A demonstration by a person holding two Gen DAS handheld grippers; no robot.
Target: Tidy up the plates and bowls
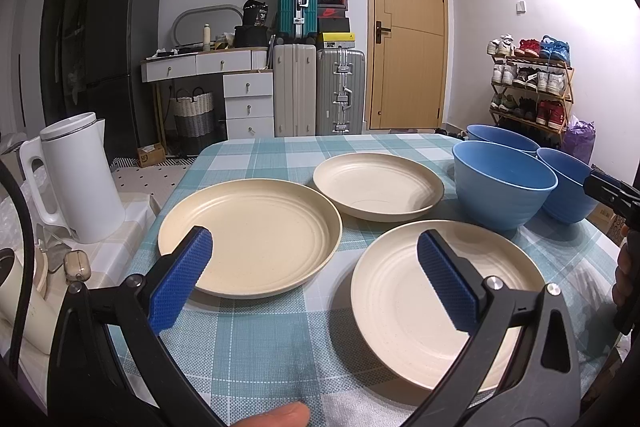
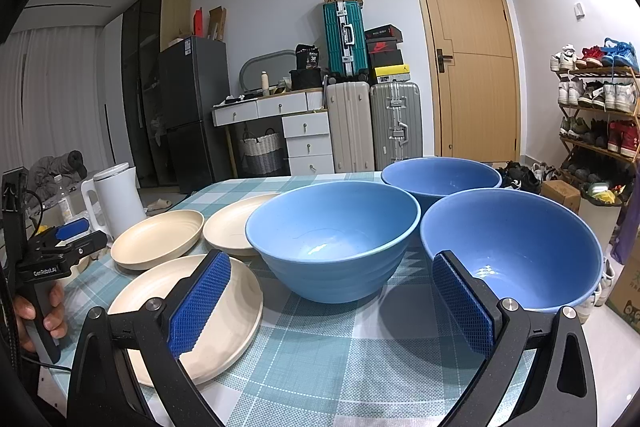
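Cream plates (image 1: 250,237), blue bowls (image 2: 334,239), apart

Three cream plates lie flat and apart on the checked tablecloth: a left plate (image 1: 250,237), a far plate (image 1: 378,185) and a near plate (image 1: 436,303). Three blue bowls stand upright to their right: a front-left bowl (image 2: 332,239), a right bowl (image 2: 516,247) and a back bowl (image 2: 440,179), clustered close together.
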